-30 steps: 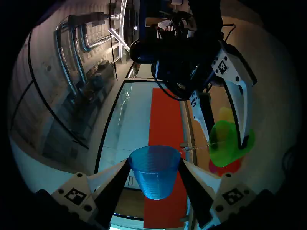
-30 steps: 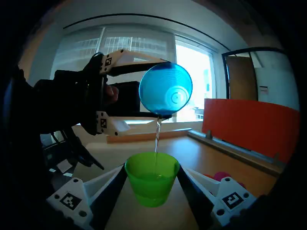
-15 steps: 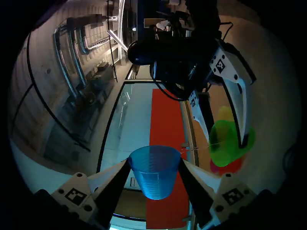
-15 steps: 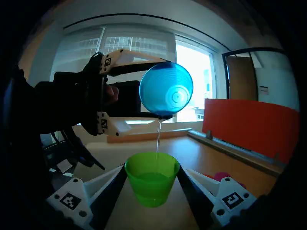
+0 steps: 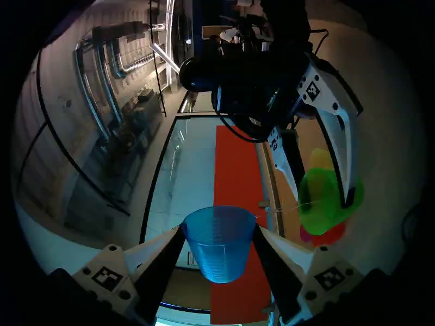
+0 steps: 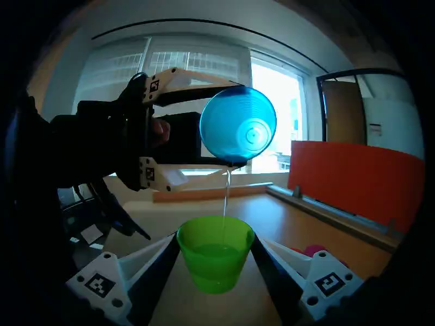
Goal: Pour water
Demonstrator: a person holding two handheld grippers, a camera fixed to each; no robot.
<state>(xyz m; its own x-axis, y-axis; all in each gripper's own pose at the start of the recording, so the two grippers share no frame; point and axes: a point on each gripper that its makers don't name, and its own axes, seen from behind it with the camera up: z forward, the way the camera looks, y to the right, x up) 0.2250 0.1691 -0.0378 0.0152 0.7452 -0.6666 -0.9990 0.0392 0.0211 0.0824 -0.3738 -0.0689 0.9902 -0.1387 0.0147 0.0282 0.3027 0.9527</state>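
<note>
**Item 1. Left tongs**: clamped on blue cup, one finger each side. Seen from the right gripper view, the cup lay tipped on its side, bottom facing the camera, at 12 o'clock above item 2.

**Item 2. Right tongs**: clamped on green cup, which was upright with its mouth open.

**Item 3. Water**: thin thread falling from the blue cup's low lip and landing inside the green rim, approx. mid-mouth. Green cup part-filled.

**Status:** pour under way. The thin stream suggested the blue cup was nearly spent. Left to do, prob.: let the trickle end, tip the blue cup back upright, set both down.

**Clearances:**
- Blue lip was apart from the green rim, with a gap between and no contact.
- The stream had margin to the rim all round.
- Wooden desk lay bare below and ahead.
- Orange panel at 3 o'clock, well apart.
- Pink thing at 4 o'clock, near the right finger. Couldn't tell what it was.
- Window behind at 1 o'clock.
</note>
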